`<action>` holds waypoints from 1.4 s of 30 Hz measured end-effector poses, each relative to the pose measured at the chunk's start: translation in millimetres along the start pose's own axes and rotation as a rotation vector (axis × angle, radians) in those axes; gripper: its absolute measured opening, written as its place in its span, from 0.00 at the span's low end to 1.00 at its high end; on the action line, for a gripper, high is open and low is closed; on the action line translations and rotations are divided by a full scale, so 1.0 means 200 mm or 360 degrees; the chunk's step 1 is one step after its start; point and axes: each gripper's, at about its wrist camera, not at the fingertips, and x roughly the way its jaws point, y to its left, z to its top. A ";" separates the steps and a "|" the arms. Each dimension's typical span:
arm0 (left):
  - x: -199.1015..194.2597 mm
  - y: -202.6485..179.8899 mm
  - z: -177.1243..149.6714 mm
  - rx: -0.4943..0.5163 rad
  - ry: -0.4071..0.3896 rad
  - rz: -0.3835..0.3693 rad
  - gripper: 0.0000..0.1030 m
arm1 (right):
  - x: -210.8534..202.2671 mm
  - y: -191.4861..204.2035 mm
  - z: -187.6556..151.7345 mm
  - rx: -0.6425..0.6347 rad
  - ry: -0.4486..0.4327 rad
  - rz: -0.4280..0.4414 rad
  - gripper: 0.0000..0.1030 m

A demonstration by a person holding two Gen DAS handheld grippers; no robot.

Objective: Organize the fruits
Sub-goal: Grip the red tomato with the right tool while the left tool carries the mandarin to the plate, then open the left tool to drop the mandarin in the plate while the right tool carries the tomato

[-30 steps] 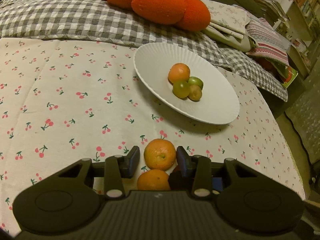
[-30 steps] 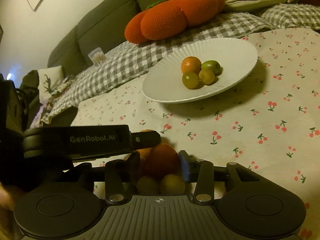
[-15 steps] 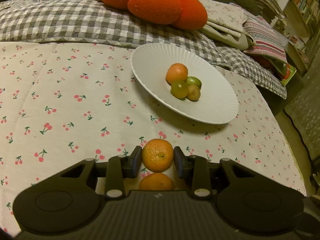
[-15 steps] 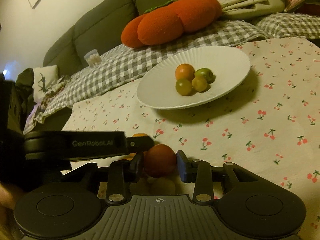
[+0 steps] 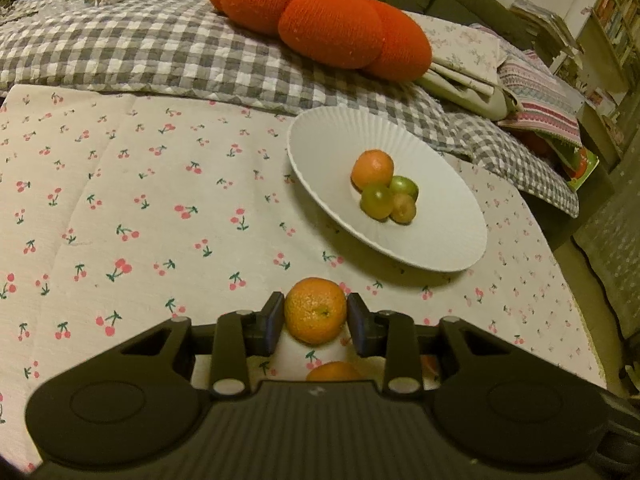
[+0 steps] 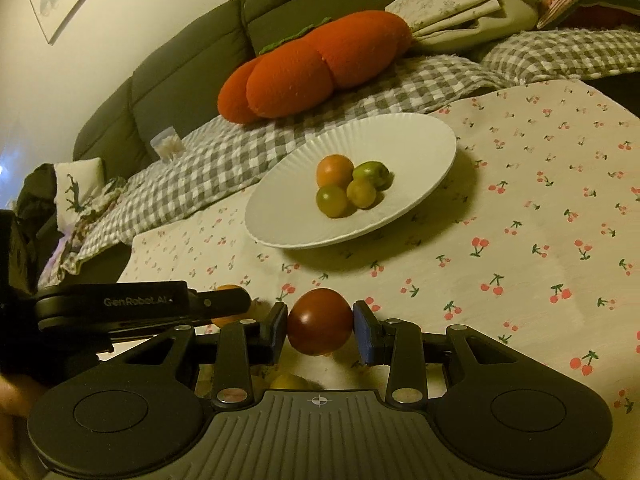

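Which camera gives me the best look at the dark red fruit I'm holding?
The right wrist view: the dark red fruit sits centred in the right gripper, pinched between both fingers, unobstructed. The left wrist view does not show it, only the orange in the left gripper.

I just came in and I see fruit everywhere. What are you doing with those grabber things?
Fruit is being gathered onto the white plate, which already holds four pieces. The left gripper is pinching an orange mandarin, and the right gripper is pinching a dark red fruit. Both fruits are held short of the plate. A couple more pieces lie on the cherry tablecloth.
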 end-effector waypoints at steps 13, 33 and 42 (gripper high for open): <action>-0.09 -0.10 0.10 0.0102 -0.0128 -0.0024 0.31 | -0.07 -0.05 0.05 0.0025 -0.0078 -0.0079 0.34; 0.12 -0.27 0.21 0.0250 -0.0153 -0.0069 0.31 | 0.05 -0.10 0.33 0.0018 -0.0159 -0.0135 0.34; 0.20 -0.24 0.20 0.0280 -0.0149 -0.0036 0.31 | 0.18 -0.10 0.32 -0.0005 -0.0107 -0.0144 0.34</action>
